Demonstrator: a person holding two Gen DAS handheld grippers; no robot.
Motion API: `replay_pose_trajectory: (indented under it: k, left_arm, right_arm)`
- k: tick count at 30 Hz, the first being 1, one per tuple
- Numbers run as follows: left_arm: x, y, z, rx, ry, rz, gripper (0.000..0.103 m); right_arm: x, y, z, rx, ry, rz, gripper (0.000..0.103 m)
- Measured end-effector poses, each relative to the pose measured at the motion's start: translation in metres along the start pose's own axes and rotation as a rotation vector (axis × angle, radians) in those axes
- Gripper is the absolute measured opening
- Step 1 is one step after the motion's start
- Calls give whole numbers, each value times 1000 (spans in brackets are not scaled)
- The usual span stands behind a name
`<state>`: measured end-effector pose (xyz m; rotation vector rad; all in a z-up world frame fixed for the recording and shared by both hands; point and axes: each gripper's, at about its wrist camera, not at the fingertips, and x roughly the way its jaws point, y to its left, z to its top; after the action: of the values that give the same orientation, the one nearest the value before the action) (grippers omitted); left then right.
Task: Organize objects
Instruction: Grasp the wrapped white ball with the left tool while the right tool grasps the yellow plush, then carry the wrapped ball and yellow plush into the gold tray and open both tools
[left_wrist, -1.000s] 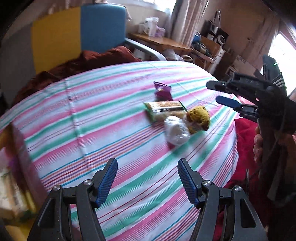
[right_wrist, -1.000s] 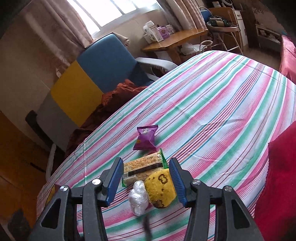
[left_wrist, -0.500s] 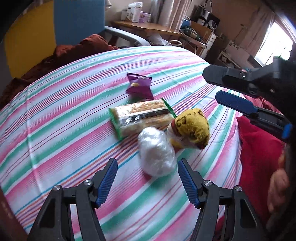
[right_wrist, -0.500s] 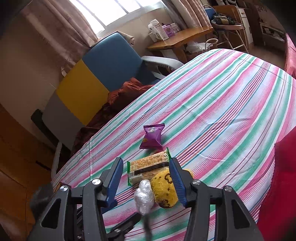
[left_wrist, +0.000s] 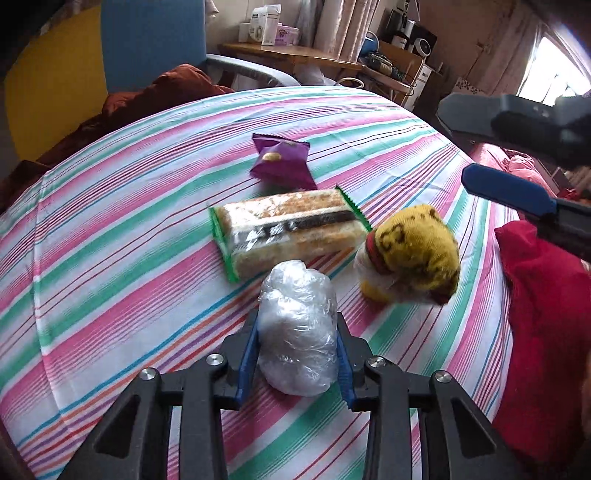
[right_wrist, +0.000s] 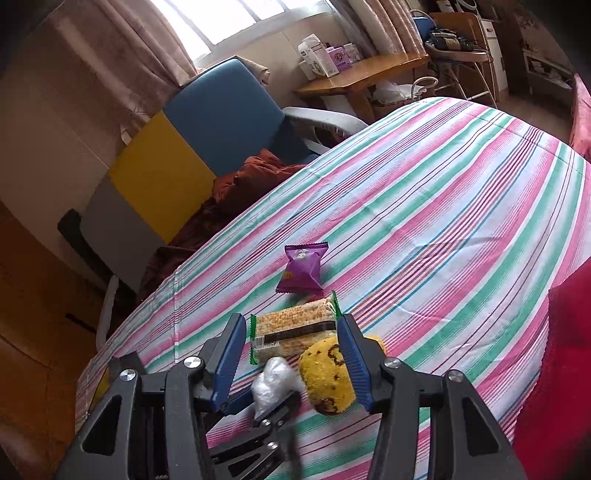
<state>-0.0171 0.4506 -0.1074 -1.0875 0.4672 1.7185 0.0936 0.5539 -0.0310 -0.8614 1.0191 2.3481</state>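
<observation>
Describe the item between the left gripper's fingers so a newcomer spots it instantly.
On the striped bedsheet, four items cluster. Nearest the left gripper, whose fingers are closing on it, is the plastic-wrapped bundle. It alone is clear crinkled film, unlike the cracker pack, purple packet and yellow sock ball.

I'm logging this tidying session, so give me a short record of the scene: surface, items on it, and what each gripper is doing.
surface: striped cloth
items: clear plastic bundle; green-edged snack bar; purple packet; yellow patterned sock ball
left gripper: jaws closing, the plastic bundle between its pads
right gripper: open, above the sock ball, holding nothing
beside cloth: red fabric; blue and yellow chair
</observation>
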Motion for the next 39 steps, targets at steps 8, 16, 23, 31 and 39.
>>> replay_pose_trajectory:
  k: [8,16,23,31,39]
  left_arm:
    - [-20,4,-28,4,-51,43,36]
    - [-48,16,-71,-56,-119,68,37]
    - [-55,15,-84,-26,-144,85,38]
    - [-57,20,-89,-38,-158,64,38]
    - [-60,23,-92,-47,-167,50,38]
  right_arm:
    - [3,0,-2,-5,12,-37,53]
    - [5,1,-3,-4,19,-68,53]
    - [16,5,-6,-29,68,-119,53]
    - [40,8,-12,-74,168,-208,53]
    - [52,9,-16,-104,207,-264,53]
